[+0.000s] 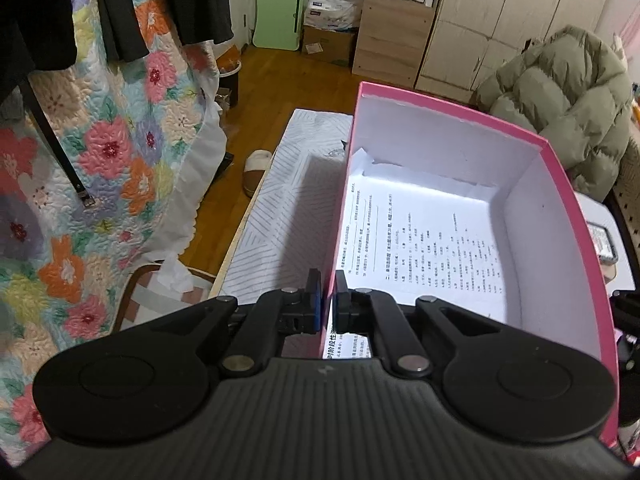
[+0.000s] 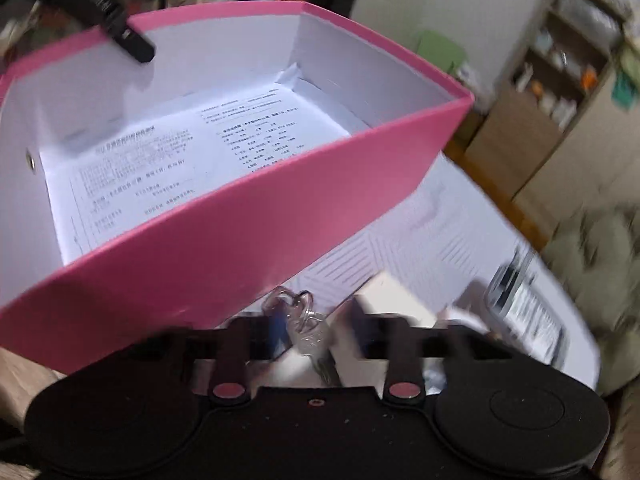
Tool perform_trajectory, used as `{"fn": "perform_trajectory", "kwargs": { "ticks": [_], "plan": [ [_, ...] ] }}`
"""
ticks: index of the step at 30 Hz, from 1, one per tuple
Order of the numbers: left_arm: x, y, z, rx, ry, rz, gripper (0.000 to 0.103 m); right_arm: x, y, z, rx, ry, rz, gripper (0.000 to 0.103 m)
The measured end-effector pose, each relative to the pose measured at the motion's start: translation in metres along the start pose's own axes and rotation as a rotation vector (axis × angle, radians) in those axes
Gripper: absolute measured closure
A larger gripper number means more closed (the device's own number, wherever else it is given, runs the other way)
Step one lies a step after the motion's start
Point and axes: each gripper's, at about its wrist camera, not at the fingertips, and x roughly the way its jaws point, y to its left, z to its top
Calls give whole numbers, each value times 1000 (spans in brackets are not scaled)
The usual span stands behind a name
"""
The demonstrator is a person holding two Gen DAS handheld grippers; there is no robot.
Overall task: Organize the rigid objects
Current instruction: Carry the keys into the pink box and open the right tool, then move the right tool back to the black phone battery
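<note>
A: Which step is shown?
B: The left gripper (image 1: pixel 328 300), fingers closed on the near wall of the pink box (image 1: pixel 560 200), steadies it on the table (image 1: pixel 280 208). The box holds only printed sheets (image 1: pixel 424 240). The right gripper (image 2: pixel 316 332), fingers partly apart, frames a clear bottle-like object (image 2: pixel 308 320) lying on the table beside the box; contact cannot be told through the blur.
A: What does the next move call for?
B: Probably closing on that object, then lifting it over the wall into the box.

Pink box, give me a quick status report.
Left claw shut on pink box wall. Right claw open around clear trinket. Only printed paper inside.
</note>
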Motion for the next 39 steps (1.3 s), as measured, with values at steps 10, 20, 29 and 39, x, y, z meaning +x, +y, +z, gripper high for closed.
{"fn": "perform_trajectory", "kwargs": {
  "ticks": [10,20,29,39],
  "plan": [
    [-3,-7,-5,34,-22,30,100,-57,-59,28,305,-250,67,98],
    [-2,-7,-3,80,-5,5,101,-120,-49,100,273,-435,91,97],
    [-3,-16,-9,139,-44,49,101,-32,-16,153,409,-266,287,97],
    [3,-15,-15,143,-34,45,101,-63,-55,94,630,-245,217,85]
  ]
}}
